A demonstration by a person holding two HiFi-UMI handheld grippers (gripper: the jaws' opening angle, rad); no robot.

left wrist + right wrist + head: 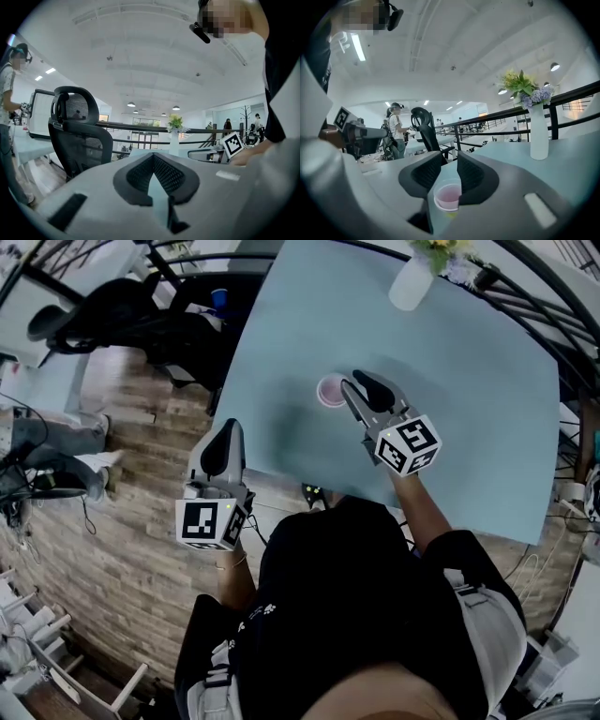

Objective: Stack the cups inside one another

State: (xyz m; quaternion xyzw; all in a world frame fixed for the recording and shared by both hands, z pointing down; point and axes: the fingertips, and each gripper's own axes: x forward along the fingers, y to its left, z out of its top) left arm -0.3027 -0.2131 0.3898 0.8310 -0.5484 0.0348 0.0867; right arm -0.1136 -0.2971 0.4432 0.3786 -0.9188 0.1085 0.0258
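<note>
Pink translucent plastic cup (447, 196): pinched between pads, near middle of pale blue tabletop (450, 409)
Right gripper (449, 161): clamped on cup
Left gripper (153, 157): jaws together, empty

the counter (469, 427) is smooth and matt, pale blue. the cup (447, 196) is thin, translucent pink plastic with a slight sheen. the right hand-held gripper (450, 158) has a smooth, matt grey plastic shell and black pads (425, 177) with a fine ribbed, rubbery look. the floor (122, 549) is grained wood planking. the vase (539, 133) is matt white.
</note>
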